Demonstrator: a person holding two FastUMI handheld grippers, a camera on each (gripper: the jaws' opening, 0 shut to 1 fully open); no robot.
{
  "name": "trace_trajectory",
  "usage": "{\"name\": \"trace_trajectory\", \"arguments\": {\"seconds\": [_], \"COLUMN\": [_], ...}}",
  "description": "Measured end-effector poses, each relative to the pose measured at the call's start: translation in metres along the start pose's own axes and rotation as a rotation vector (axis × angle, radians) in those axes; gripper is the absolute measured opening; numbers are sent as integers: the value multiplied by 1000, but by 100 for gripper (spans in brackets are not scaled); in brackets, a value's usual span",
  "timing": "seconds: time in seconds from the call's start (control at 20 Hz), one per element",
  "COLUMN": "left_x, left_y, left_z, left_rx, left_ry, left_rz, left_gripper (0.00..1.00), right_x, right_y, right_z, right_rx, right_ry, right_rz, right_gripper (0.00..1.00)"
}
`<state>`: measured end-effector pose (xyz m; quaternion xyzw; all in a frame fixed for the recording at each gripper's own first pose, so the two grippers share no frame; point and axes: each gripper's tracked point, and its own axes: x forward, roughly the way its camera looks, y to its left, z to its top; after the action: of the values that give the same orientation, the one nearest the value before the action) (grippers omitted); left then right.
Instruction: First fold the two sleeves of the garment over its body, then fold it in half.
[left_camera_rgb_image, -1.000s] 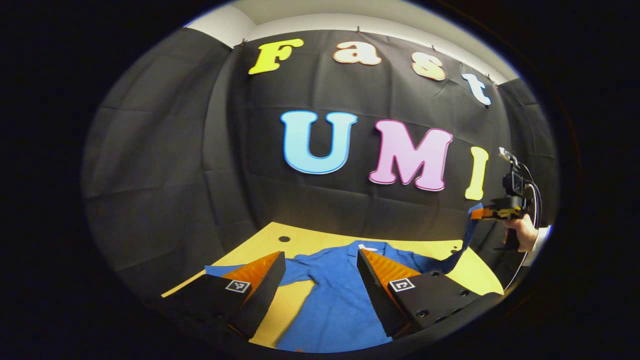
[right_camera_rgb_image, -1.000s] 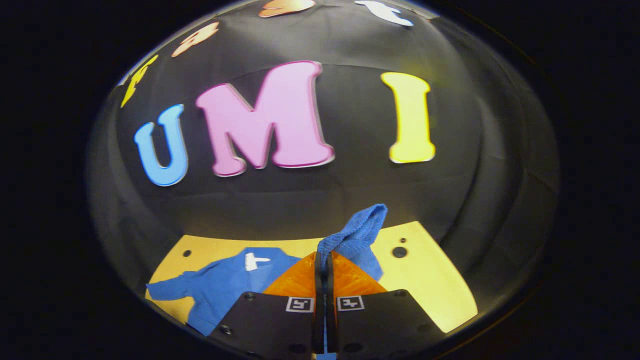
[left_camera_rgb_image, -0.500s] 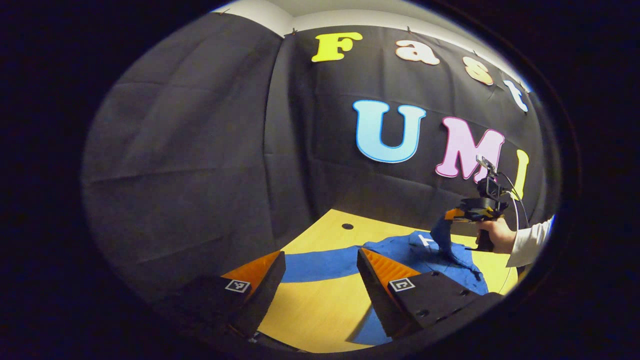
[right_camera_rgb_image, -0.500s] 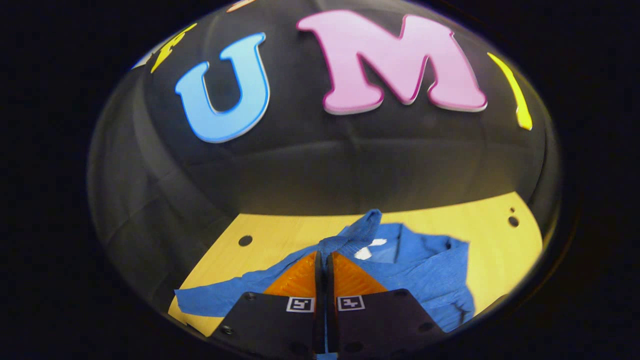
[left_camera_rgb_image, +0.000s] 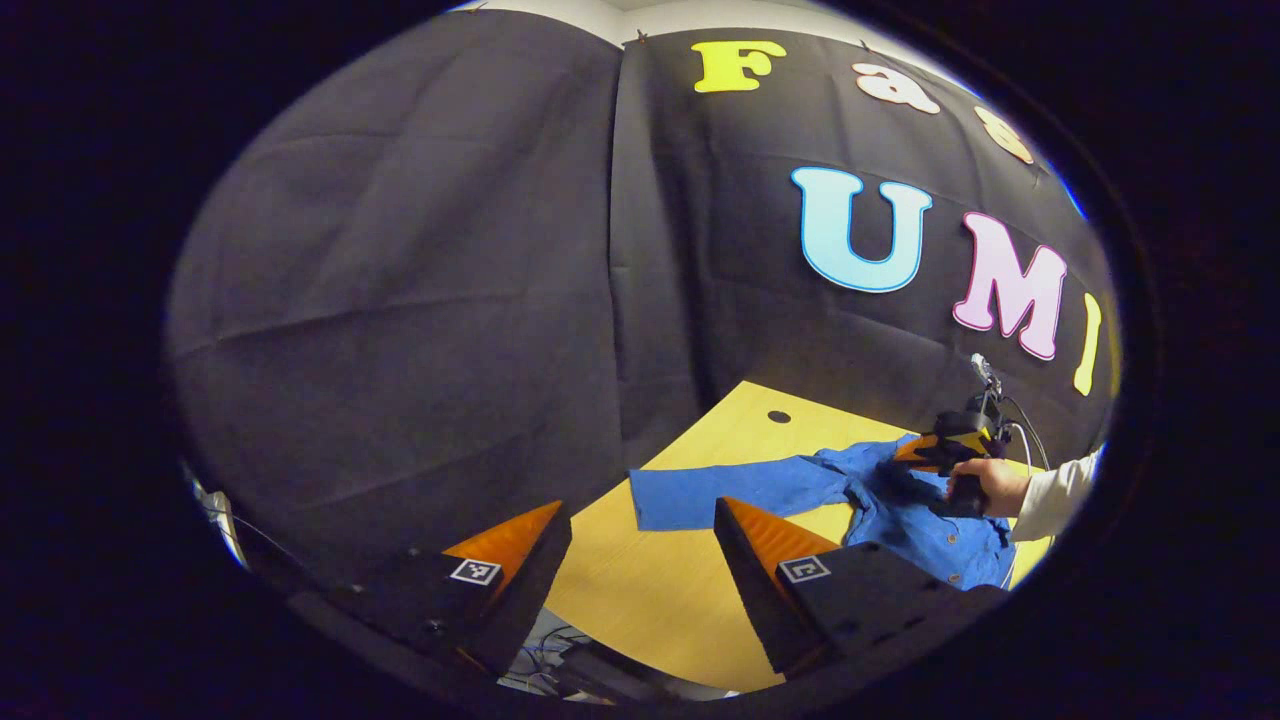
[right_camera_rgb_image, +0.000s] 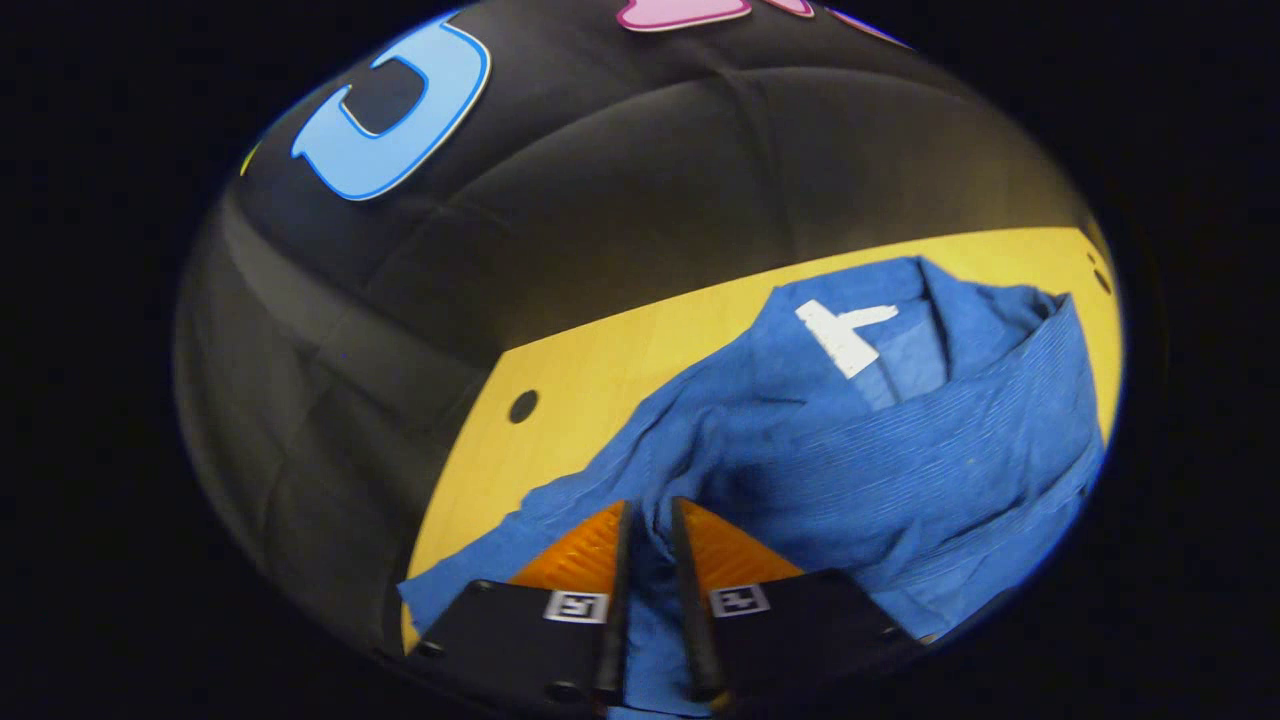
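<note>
The blue garment (left_camera_rgb_image: 800, 490) lies on the yellow table (left_camera_rgb_image: 650, 600), with one sleeve (left_camera_rgb_image: 700, 497) stretched flat toward the left. My left gripper (left_camera_rgb_image: 640, 565) hovers open above the table's near edge, well short of that sleeve, with nothing between its fingers. In the left gripper view a hand (left_camera_rgb_image: 985, 487) holds my right gripper (left_camera_rgb_image: 935, 452) low over the garment's body. In the right gripper view my right gripper (right_camera_rgb_image: 650, 600) rests on the garment (right_camera_rgb_image: 900, 450), its jaws a narrow gap apart with the folded-over sleeve's cloth (right_camera_rgb_image: 648, 545) lying between them. The white neck label (right_camera_rgb_image: 845, 335) faces up.
A small round hole (left_camera_rgb_image: 779, 416) marks the tabletop's far corner, also seen as the hole (right_camera_rgb_image: 522, 406) in the right gripper view. Black cloth walls close the booth behind and to the left. Cables (left_camera_rgb_image: 540, 660) hang below the table's near edge.
The right gripper carried the sleeve down onto the garment's body and its jaws parted slightly. The left gripper swung left, away from the garment toward the table's left side.
</note>
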<state>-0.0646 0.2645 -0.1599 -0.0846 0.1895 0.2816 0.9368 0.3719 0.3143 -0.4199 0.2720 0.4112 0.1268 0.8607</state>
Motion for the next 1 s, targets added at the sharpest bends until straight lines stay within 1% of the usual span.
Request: {"name": "trace_trajectory", "arguments": {"seconds": [0.05, 0.2, 0.25, 0.35, 0.45, 0.5, 0.55, 0.6, 0.65, 0.7, 0.85, 0.95, 1.0], "left_x": [6, 26, 33, 51, 70, 82, 96, 110, 123, 136, 171, 191, 200], "left_y": [-7, -30, -35, -43, -42, -43, -42, -41, -37, -31, -16, -6, 3], "left_z": [0, -3, -4, -8, -13, -16, -19, -25, -30, -39, -61, -78, -85], "left_rx": [-4, 14, 27, 74, 110, 122, 125, 116, 98, 75, 56, 66, 73], "left_ry": [9, 43, 51, 70, 98, 120, 139, 162, 195, 228, 307, 366, 387], "left_rz": [-17, -64, -73, -94, -90, -99, -111, -119, -118, -106, -60, -35, -20], "left_gripper": [83, 84, 84, 85, 85, 85, 85, 86, 85, 85, 86, 86, 86], "right_x": [-4, -27, -35, -64, -97, -117, -138, -162, -185, -209, -289, -346, -364], "right_y": [10, 15, 15, 20, 24, 29, 36, 43, 47, 50, 57, 50, 41], "right_z": [-1, 19, 27, 48, 70, 80, 89, 96, 102, 104, 107, 110, 108], "right_rx": [15, -37, -66, -142, -224, -261, -296, -330, -362, -384, -380, -351, -336], "right_ry": [12, -26, -44, -95, -156, -186, -213, -235, -254, -268, -307, -363, -381], "right_rz": [34, 51, 50, 46, 39, 49, 66, 83, 97, 108, 150, 149, 147], "right_gripper": [41, 85, 94, 94, 97, 87, 87, 87, 97, 97, 97, 97, 97]}}
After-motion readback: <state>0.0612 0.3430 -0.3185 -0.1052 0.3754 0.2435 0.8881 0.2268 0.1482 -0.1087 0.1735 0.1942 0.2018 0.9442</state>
